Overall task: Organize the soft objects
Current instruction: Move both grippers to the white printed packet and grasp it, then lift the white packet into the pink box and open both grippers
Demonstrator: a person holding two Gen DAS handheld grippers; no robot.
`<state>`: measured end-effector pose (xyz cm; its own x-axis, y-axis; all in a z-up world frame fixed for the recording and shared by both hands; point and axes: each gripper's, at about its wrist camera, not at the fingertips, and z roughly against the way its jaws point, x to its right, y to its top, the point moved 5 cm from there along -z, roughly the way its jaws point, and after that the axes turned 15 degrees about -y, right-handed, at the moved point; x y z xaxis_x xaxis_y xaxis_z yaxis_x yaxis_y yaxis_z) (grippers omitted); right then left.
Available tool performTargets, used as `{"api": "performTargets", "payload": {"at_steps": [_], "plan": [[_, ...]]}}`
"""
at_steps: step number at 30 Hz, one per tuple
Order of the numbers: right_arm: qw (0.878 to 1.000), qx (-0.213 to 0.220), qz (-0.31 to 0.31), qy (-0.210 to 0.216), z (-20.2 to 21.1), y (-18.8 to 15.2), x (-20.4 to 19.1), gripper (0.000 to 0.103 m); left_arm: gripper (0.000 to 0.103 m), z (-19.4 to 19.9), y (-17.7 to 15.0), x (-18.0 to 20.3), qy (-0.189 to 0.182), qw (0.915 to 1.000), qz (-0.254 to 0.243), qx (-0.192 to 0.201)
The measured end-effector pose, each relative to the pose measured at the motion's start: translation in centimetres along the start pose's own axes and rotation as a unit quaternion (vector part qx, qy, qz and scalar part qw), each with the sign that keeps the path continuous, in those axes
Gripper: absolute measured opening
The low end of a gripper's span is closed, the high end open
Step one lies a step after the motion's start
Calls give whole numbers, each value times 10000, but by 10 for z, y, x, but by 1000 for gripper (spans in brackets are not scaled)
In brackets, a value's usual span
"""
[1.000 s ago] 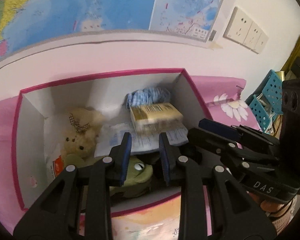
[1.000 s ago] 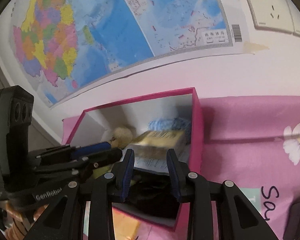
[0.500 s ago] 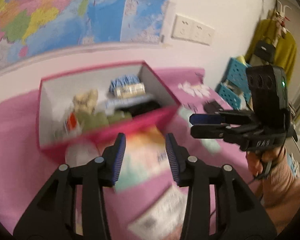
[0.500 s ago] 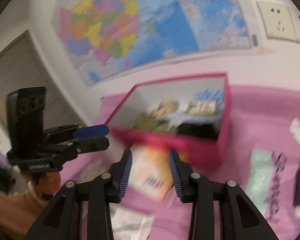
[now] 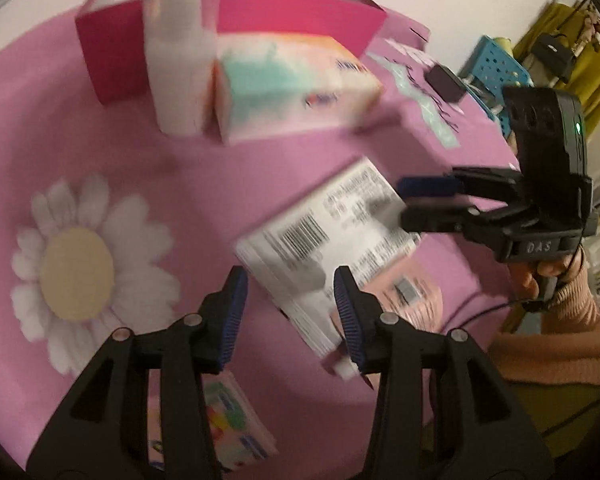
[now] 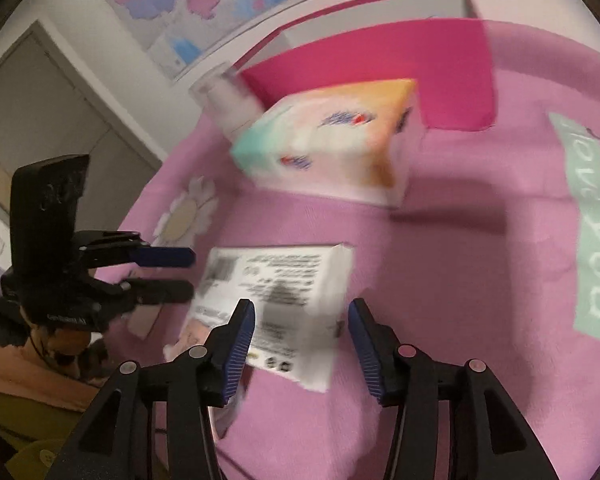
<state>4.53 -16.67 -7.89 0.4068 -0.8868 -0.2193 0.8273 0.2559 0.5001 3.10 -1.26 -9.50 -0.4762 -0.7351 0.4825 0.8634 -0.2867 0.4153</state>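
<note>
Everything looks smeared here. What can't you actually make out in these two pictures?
- White pack: print unreadable, motion blur, both views.
- Pink box: contents hidden behind its near wall.
- Small colourful pack, left wrist view: partly covered by the left gripper.
- Pale bottle: label blurred.
- Tissue pack: logo illegible.

The right gripper (image 5: 404,204), seen from the left wrist camera, carries raised letters reading "DAS" on its black body. A mint green strip (image 6: 592,240) printed on the pink cloth (image 6: 440,280) shows white letters reading "YOU". A white pack (image 5: 332,236) lying on the cloth has a barcode and lines of black print, too blurred to read. The lettering on the left gripper (image 6: 168,276) is also illegible.
</note>
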Motion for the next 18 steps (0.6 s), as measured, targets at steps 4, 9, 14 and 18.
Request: {"api": "performTargets", "payload": {"at_steps": [4, 9, 14, 18], "plan": [[9999, 68, 80, -125, -1, -3, -5, 52, 49, -9, -11, 9, -179, 9998, -57, -117], [9995, 43, -97, 290, -4, -2, -3, 52, 51, -10, -7, 7, -393, 9992, 73, -8], [9971, 105, -311, 681, -4, 1, -4, 52, 51, -11, -6, 8, -403, 9991, 64, 121], [9948, 298, -289, 935, 3, 5, -6, 52, 53, -5, -8, -1, -553, 9982, 139, 208]]}}
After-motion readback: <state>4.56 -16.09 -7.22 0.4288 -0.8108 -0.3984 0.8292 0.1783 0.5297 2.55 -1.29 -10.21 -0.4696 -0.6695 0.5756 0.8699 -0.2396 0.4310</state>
